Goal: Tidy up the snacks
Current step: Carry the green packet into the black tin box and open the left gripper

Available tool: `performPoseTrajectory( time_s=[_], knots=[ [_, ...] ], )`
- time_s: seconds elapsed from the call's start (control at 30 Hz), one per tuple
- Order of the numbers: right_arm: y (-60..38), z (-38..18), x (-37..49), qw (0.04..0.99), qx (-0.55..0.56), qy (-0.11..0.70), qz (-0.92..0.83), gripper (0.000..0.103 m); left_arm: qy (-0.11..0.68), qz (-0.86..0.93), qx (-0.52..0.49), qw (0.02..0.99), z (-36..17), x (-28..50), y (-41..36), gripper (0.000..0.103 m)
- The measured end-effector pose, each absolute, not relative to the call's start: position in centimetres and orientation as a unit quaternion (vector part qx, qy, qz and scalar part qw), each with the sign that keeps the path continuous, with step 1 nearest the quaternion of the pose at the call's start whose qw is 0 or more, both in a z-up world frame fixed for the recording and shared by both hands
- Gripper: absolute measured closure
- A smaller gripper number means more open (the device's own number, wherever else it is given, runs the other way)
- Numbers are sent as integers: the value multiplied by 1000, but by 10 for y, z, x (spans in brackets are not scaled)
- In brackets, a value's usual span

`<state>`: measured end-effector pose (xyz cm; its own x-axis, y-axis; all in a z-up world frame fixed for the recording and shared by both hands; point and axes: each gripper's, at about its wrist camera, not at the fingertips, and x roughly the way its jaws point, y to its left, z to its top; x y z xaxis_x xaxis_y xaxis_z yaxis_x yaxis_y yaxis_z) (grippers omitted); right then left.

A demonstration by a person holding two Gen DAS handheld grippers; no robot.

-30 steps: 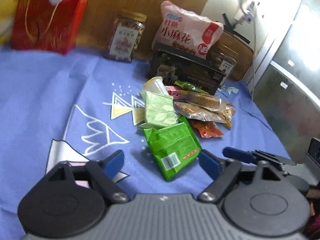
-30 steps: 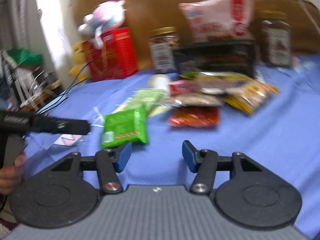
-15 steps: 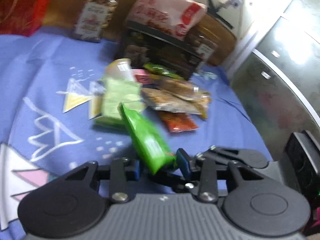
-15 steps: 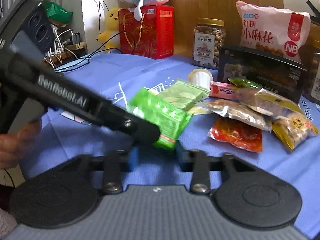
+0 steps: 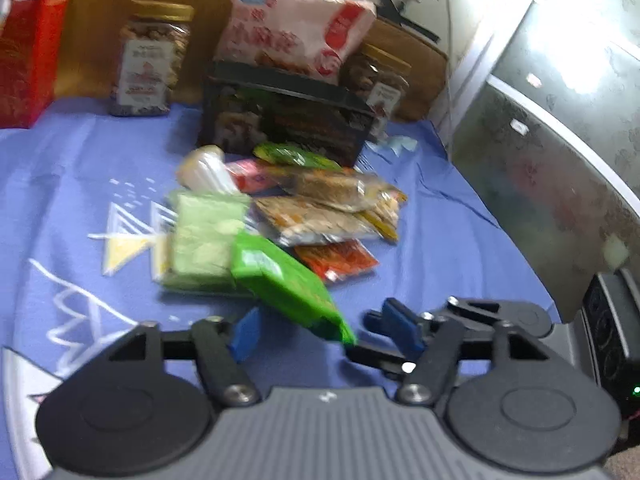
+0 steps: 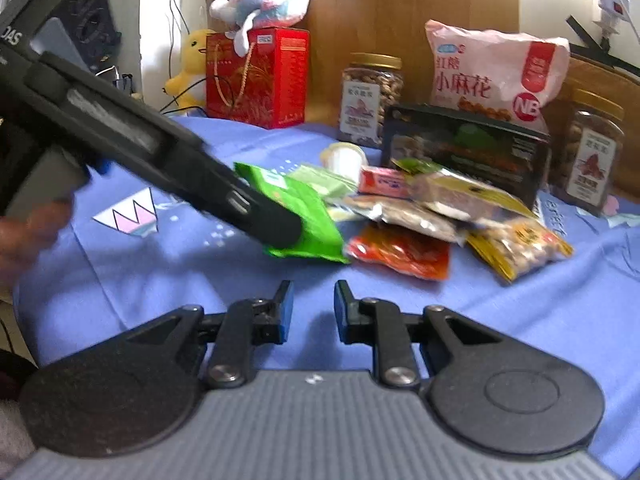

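Note:
A bright green snack packet (image 5: 280, 280) (image 6: 312, 220) lies tilted at the near edge of the snack pile on the blue cloth (image 5: 60, 168). Its near end sits between the fingers of my left gripper (image 5: 322, 330), whose jaws are opening and stand wide; the pads do not press on it. In the right wrist view a dark left finger (image 6: 256, 212) crosses over the packet. My right gripper (image 6: 312, 312) hovers nearer the table's front, its pads a narrow gap apart with nothing between them.
The pile holds a pale green packet (image 5: 204, 236), a red packet (image 6: 400, 248), nut bars, a yellow bag and a jelly cup (image 6: 344, 156). Behind stand a black box (image 6: 464, 144), a pink bag (image 6: 492, 68), two jars and a red box (image 6: 256, 76).
Half a second ago my left gripper was shut on the green packet and held it up; now its jaws have spread and the packet has sunk toward the cloth. The right gripper narrowed.

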<state>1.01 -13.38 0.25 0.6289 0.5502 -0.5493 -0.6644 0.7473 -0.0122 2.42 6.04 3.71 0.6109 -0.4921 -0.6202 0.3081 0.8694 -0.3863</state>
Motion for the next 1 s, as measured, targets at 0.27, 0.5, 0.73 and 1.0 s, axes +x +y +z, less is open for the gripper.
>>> performPoseTrajectory(
  time_s=[0.27,0.5,0.73,1.0],
  knots=[
    [-133,0,13,888,-77,287,352,63,354,-182,-141,907,57,39,100,30],
    [-113,-1,13,876,-83,294,373,47,379,-204,-73,900,41,64,77,41],
    [-97,-4,12,885,-106,277,359,60,401,-218,-54,888,24,50,70,63],
    [-116,9,14,900,-66,251,351,72,362,-231,-64,901,54,44,60,66]
  ],
)
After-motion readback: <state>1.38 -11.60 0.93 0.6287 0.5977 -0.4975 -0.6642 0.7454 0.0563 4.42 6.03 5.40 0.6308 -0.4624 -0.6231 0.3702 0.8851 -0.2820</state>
